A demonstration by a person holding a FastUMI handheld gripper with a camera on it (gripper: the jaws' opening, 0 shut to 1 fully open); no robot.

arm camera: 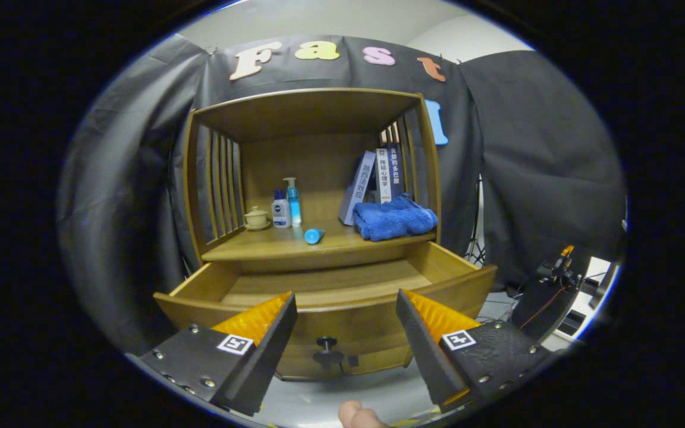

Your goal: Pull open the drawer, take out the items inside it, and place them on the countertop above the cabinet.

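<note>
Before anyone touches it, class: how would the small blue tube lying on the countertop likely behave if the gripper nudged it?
The blue tube lies on its side on the countertop, so it would probably roll. It looks small, likely light, perhaps slippery. The gripper hangs open before the drawer.

The countertop (271,246) carries 2 bottles (287,208), a lidded cup (256,218), a blue towel (393,219) and books (372,181).

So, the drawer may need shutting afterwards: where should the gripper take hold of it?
By the dark knob at the middle of the drawer front, approached straight on. It juts out between the open gripper's fingers, so they can close on its sides.
</note>
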